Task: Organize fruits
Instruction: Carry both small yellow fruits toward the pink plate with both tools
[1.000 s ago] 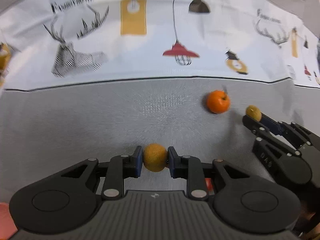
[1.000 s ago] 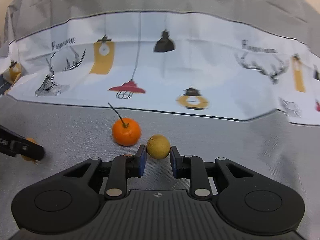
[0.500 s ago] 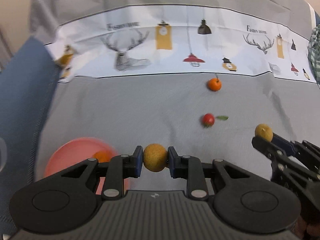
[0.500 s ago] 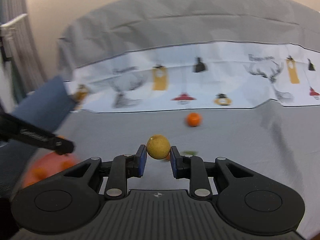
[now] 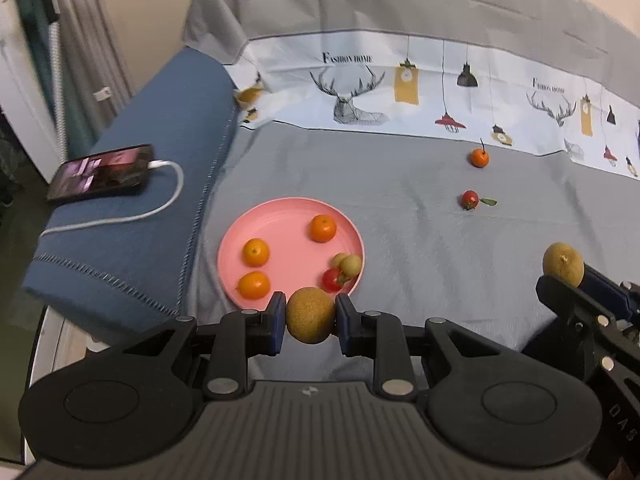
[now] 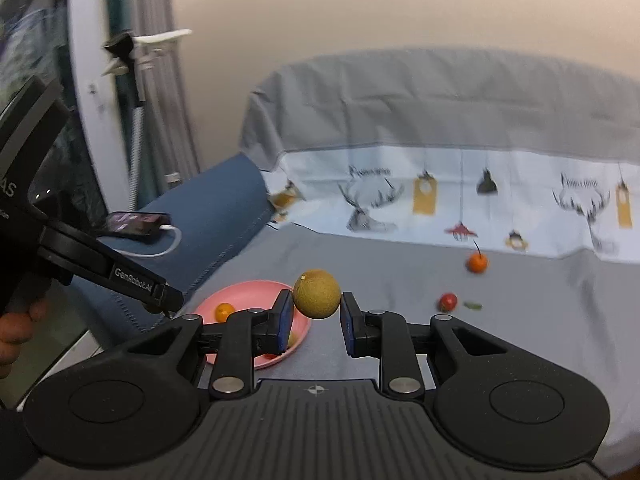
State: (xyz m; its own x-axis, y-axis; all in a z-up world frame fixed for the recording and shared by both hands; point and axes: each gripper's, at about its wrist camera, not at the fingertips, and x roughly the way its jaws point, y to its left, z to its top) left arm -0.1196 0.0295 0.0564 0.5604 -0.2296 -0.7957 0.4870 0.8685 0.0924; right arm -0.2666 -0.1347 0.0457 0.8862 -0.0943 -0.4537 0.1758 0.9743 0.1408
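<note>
Charging phone (image 5: 102,174) left of pink plate (image 5: 280,216)

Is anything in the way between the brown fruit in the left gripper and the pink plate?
Nothing visible blocks it. The left gripper holds the brown fruit just past the near rim of the pink plate, with only open air and grey cloth between them.

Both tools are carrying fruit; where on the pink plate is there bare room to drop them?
The pink plate is bare in its centre and far-left part. Crowded: near-right rim, with the red tomato and two small yellow fruits.
</note>
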